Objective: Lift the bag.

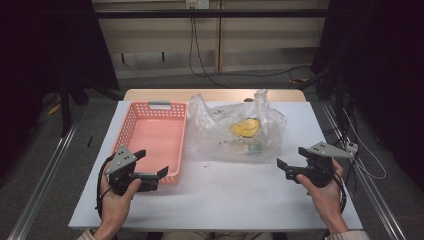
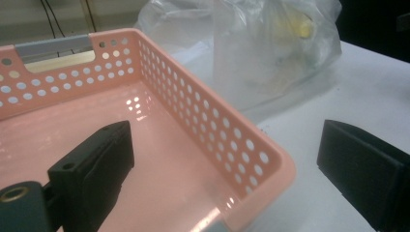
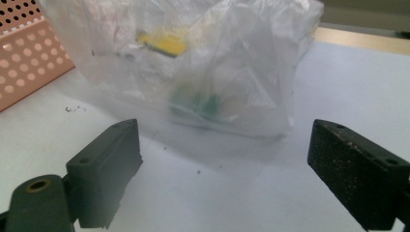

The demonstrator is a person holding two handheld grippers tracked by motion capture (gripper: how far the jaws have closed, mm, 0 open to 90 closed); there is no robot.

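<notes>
Seemingly nothing has been moved yet: the pink basket [image 1: 156,135] on the left of the white tabletop [image 1: 225,195] sits empty, while the clear plastic bag [image 1: 240,127] just to its right holds a yellow item [image 1: 245,127] and something green, too blurred to name. Unpacking the bag into the basket looks wholly ahead. Left tool [image 1: 152,167] hovers at the basket's near right corner, jaws wide and empty, hand gripping from below. Right tool [image 1: 285,169] is near the bag, aimed at it, jaws wide and empty.
</notes>
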